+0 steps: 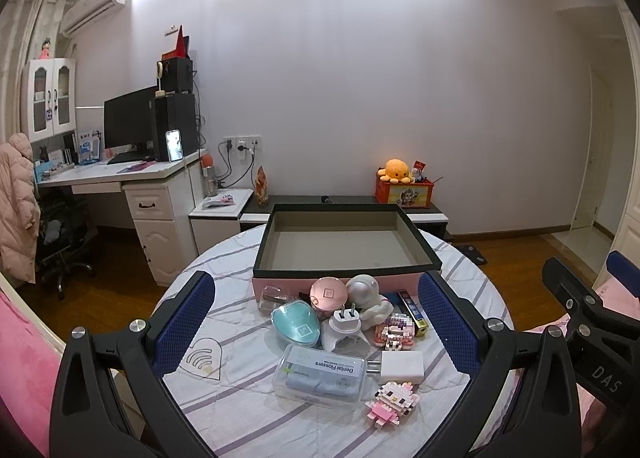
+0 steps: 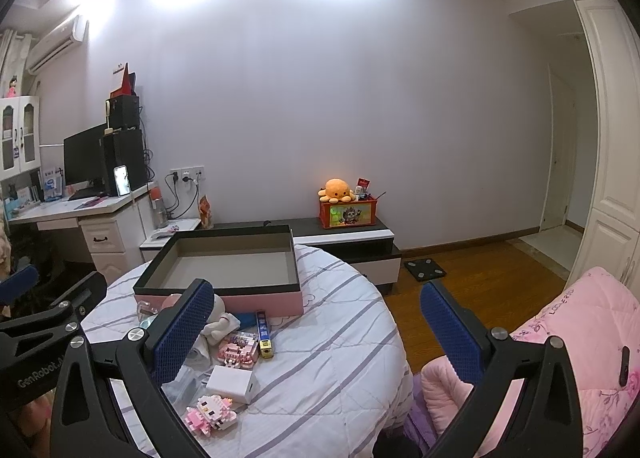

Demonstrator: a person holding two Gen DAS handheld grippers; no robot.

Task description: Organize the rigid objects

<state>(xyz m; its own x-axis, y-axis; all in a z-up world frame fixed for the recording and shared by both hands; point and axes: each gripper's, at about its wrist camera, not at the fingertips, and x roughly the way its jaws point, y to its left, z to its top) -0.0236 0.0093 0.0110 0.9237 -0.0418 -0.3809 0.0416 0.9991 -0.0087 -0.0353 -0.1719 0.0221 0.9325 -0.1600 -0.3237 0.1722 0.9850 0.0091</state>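
Observation:
A round table with a striped cloth [image 1: 224, 390] holds an empty box [image 1: 344, 244] with black rim and pink sides; it also shows in the right wrist view [image 2: 224, 262]. In front lie a dental flosser case [image 1: 320, 376], a teal case [image 1: 297, 324], a pink round case [image 1: 329, 294], a white astronaut figure [image 1: 366, 294], a white plug [image 1: 347, 328], a white charger [image 1: 402, 366] and pink block figures [image 1: 392, 402]. My left gripper [image 1: 316, 322] is open above them. My right gripper [image 2: 316, 332] is open over the table's right side, beside the charger [image 2: 232, 382].
A desk with monitor [image 1: 128, 126] and drawers stands at the left. A low black cabinet with an orange plush on a red box [image 1: 404, 186] stands behind the table. Pink bedding [image 2: 580, 338] is at the right. Wooden floor surrounds the table.

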